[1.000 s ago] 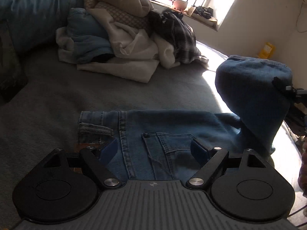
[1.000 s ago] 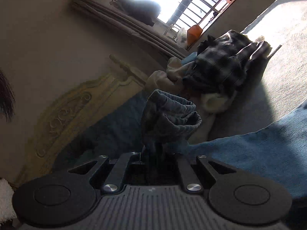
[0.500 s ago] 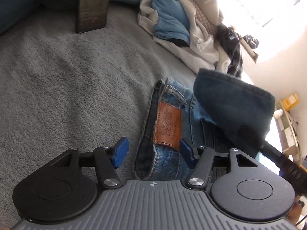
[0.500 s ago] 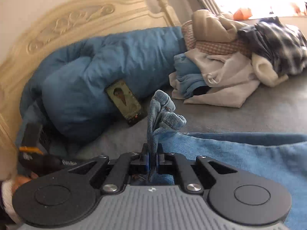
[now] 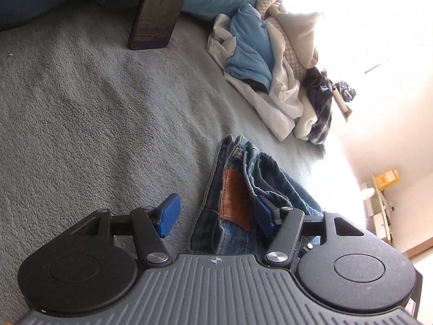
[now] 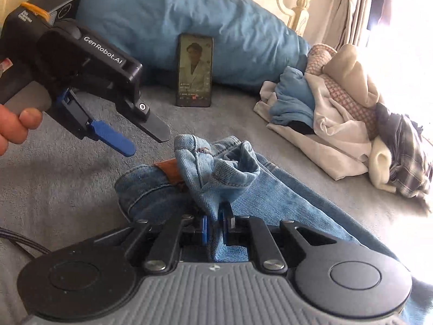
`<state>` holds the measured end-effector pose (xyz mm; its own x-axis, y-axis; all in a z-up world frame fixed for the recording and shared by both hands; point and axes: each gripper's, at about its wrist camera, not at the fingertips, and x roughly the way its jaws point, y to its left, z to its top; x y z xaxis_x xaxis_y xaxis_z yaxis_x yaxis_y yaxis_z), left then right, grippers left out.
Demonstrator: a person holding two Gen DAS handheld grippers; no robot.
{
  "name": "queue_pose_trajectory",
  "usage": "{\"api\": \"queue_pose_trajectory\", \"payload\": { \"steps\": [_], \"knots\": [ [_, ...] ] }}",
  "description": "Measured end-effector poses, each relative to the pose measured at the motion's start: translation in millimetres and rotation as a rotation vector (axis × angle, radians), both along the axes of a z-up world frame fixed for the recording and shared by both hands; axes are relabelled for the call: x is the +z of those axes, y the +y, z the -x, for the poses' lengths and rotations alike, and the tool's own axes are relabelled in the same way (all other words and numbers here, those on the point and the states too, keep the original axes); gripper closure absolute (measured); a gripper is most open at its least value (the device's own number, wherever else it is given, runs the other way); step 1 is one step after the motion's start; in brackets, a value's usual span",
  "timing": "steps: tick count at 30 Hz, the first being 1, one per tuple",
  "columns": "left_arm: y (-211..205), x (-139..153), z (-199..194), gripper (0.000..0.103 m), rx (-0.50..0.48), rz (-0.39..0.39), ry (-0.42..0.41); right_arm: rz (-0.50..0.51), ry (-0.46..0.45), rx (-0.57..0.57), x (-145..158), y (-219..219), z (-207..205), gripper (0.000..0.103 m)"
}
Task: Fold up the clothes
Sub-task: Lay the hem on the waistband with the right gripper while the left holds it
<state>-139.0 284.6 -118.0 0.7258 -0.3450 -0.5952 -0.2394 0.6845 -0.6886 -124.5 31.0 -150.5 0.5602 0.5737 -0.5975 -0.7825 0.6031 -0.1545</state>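
Change since earlier: both hands have swung and rolled, carrying the lifted leg of the jeans (image 6: pixel 216 178) over toward the waistband; that leg hung high off the bed a second ago and now lies bunched by the leather patch (image 5: pixel 235 197).
Right gripper (image 6: pixel 215 228): its jaws have just been opening a little, with a fold of denim between them; the blue pads stand close on either side of the cloth, and it is hard to tell whether they still press it.
Left gripper (image 5: pixel 216 215): jaws half spread, having narrowed a moment ago; the waistband lies between the pads, loose, with a clear gap on the left pad's side.
Where the jeans lie: on the grey blanket (image 5: pixel 94 113), toward its near edge, waistband end nearest both grippers.
Done so far: by the look of it, the legs are brought up to the waist, one fold across the length.
Left to do: judging by the crumpled hem, it wants releasing and flattening; the pile of clothes (image 6: pixel 338 124) toward the far window-side edge of the bed looks unfolded.
Around: a phone (image 6: pixel 195 70) leans upright against the blue duvet (image 6: pixel 189 13) at the head edge.
In the way: nothing lies between jeans and grippers; pile and phone sit well apart.
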Motion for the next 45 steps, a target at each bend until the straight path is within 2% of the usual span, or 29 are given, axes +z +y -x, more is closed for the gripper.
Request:
{"api": "queue_pose_trajectory", "payload": {
  "steps": [4,8,12,15,21,25,26,28,31,34,38,45],
  "knots": [
    [-0.8,3.2,3.8,0.042,-0.024,0.028,-0.041,-0.108,0.088,0.009,14.7,-16.2,-5.8,0.072],
    [-3.9,7.8,4.0,0.042,-0.063,0.034,-0.071,-0.185,0.145,-0.010,22.9,-24.6,-12.2,0.072],
    [-11.6,14.6,1.6,0.042,-0.129,0.013,-0.100,-0.305,0.209,0.027,33.4,-35.9,-13.3,0.072],
    [-17.3,16.0,0.7,0.041,-0.170,-0.011,-0.100,-0.263,0.201,0.013,30.8,-31.9,-13.0,0.072],
    [-16.9,8.7,2.7,0.044,-0.166,-0.026,-0.077,-0.178,0.175,0.059,19.6,-20.8,-6.5,0.071],
    [-19.2,6.3,2.9,0.046,-0.180,-0.067,-0.061,-0.121,0.140,0.058,11.0,-7.6,-4.3,0.073],
    [-20.5,6.1,3.1,0.047,-0.184,-0.085,-0.059,-0.125,0.138,0.051,10.1,-6.5,-5.0,0.074],
    [-22.1,4.1,2.5,0.047,-0.190,-0.106,-0.052,-0.147,0.148,0.028,10.2,-6.9,-7.7,0.089],
    [-23.6,-1.6,1.7,0.048,-0.198,-0.123,-0.029,-0.204,0.194,0.002,12.0,-13.7,-15.6,0.097],
    [-24.9,-5.5,1.6,0.048,-0.211,-0.132,-0.021,-0.273,0.226,-0.012,20.7,-22.2,-22.3,0.099],
    [-24.2,-10.9,0.8,0.049,-0.222,-0.122,-0.021,-0.344,0.192,-0.002,41.1,-22.4,-24.0,0.099],
    [-20.8,-12.1,2.7,0.049,-0.221,-0.107,-0.012,-0.266,0.210,0.016,15.7,-1.2,-17.0,0.099]
  ]
}}
